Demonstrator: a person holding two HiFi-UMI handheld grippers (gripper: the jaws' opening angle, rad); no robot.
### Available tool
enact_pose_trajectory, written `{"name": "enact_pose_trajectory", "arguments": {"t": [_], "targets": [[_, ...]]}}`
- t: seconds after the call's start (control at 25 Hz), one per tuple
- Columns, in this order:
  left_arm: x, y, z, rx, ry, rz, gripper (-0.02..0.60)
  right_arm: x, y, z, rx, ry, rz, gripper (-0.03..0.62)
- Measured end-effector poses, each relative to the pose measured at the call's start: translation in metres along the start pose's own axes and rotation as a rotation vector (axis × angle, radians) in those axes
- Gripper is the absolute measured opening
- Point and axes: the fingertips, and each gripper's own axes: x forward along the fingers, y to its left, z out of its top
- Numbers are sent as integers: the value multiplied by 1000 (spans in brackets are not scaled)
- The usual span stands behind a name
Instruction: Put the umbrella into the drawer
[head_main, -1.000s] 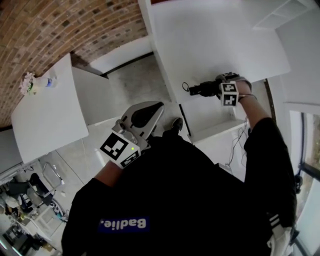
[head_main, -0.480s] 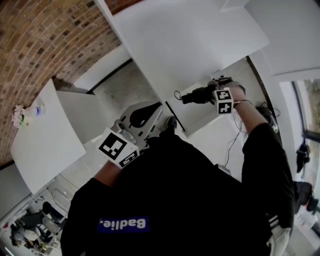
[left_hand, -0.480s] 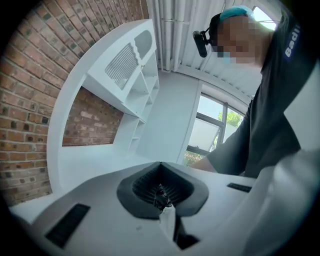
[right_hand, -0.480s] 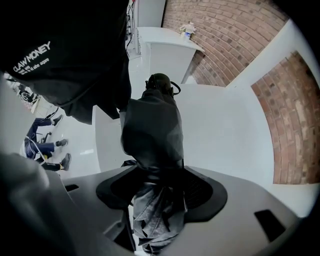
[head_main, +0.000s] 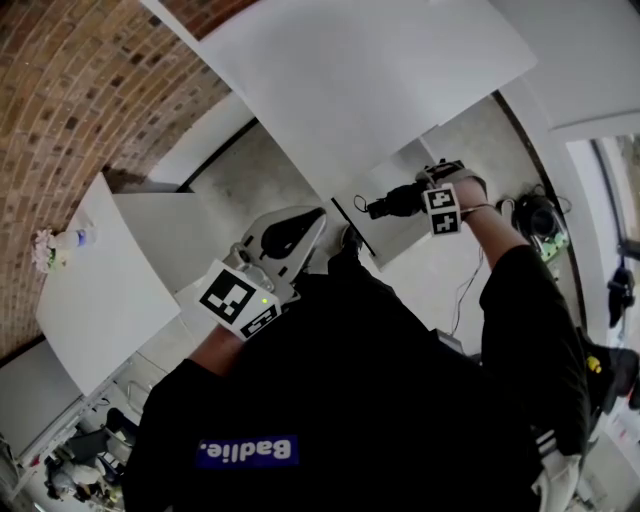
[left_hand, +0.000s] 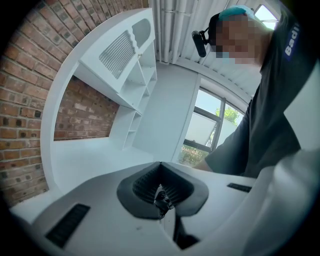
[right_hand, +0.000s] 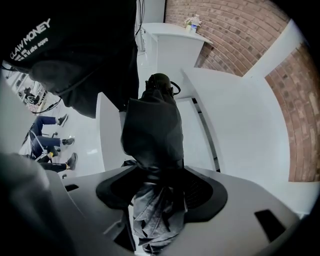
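Umbrella (right_hand: 152, 132): folded, dark; fabric end clenched in the right gripper (right_hand: 161, 189) fingers, held out level at the white desk (head_main: 380, 80) edge (likely for carrying to the drawer); left gripper (left_hand: 161, 196): fingers pressed together, empty, idle near the torso.

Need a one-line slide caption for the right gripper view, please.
Right gripper clamped on a folded dark umbrella, pointing it toward the white desk along the brick wall.

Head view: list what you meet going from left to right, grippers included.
Flowers on the white cabinet → left gripper, shut → umbrella → right gripper, shut on the umbrella.
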Motion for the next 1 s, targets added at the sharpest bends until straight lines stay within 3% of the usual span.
{"name": "enact_pose_trajectory", "arguments": {"t": [0.6, 1.0], "targets": [[11, 20, -20, -27, 86, 85, 3, 103, 13, -4, -56, 7, 117, 286], [17, 34, -32, -58, 133, 139, 2, 142, 4, -6, -64, -11, 154, 286]]}}
